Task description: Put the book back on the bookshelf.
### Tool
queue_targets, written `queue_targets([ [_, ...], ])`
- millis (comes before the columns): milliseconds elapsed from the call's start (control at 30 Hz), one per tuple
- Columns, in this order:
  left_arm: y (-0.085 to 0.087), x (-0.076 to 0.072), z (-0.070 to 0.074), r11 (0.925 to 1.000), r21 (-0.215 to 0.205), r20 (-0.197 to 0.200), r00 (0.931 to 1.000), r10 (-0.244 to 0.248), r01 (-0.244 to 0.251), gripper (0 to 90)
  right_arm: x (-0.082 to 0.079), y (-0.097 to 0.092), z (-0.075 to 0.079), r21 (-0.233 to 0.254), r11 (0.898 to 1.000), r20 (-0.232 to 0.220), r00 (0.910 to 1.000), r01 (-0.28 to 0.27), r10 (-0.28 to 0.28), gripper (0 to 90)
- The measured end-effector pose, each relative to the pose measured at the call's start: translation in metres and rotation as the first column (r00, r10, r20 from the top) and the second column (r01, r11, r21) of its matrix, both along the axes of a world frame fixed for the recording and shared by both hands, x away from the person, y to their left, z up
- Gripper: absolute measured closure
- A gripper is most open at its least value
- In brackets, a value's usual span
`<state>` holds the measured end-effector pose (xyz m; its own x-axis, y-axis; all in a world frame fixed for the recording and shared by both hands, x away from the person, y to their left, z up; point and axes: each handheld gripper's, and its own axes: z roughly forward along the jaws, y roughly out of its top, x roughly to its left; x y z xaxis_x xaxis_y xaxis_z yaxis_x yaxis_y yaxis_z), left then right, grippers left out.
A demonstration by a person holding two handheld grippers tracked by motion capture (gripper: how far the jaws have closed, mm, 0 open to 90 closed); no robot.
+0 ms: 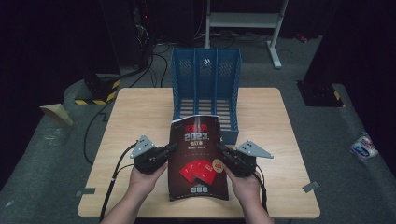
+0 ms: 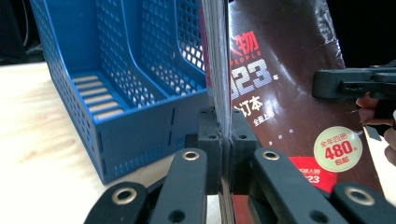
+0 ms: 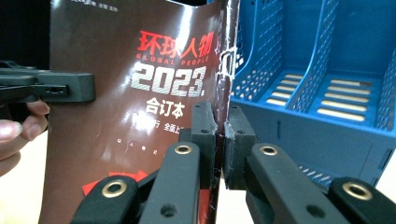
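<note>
Magazine, dark brown cover with red and white print, sits at 6 o'clock of the surface, its near end close to the near edge and its far end lifted towards the file rack.

Left claw pinches the magazine's left edge, pads pressed together on the page stack, as the left gripper view confirms. Right claw pinches the right edge the same way; the right gripper view shows the cover creased and scuffed at that spot. A hand backs the left claw, a hand the right.

Open room: bare wood at 9 o'clock and at 3 o'clock of the magazine, out to both side edges.

In the way: blue file rack at 12 o'clock, lying flat with three slots opening upwards; the magazine's far edge overlaps its near wall. Slots look empty.

Off the surface: a white wrapped packet on the floor at 3 o'clock, a metal stand at 12 o'clock.
</note>
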<state>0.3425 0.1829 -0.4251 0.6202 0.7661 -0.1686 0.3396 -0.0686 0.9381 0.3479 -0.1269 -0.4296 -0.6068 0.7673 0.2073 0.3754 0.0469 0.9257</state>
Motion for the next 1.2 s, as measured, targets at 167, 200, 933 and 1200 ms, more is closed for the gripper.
queue_targets([
  [167, -0.002, 0.007, 0.008, 1.0000, 0.005, 0.037, 0.9993, 0.005, -0.006, 86.5, 0.009, 0.002, 0.004, -0.012, 1.000, 0.022, 0.9996, 0.015, -0.015, 84.6],
  [200, -0.002, 0.009, 0.009, 1.0000, 0.007, 0.041, 0.9992, 0.006, -0.007, 86.5, 0.011, 0.003, 0.005, -0.013, 1.000, 0.025, 0.9995, 0.020, -0.019, 84.5],
  [933, 0.006, 0.014, 0.009, 0.9999, -0.010, 0.113, 0.9936, -0.010, 0.011, 86.4, 0.018, 0.006, 0.012, -0.021, 0.999, 0.103, 0.9937, 0.047, -0.044, 81.4],
  [1200, 0.004, 0.010, 0.010, 0.9994, -0.013, 0.139, 0.9899, -0.029, 0.032, 86.5, 0.011, 0.004, 0.011, -0.021, 0.999, 0.121, 0.9920, 0.036, -0.033, 82.1],
])
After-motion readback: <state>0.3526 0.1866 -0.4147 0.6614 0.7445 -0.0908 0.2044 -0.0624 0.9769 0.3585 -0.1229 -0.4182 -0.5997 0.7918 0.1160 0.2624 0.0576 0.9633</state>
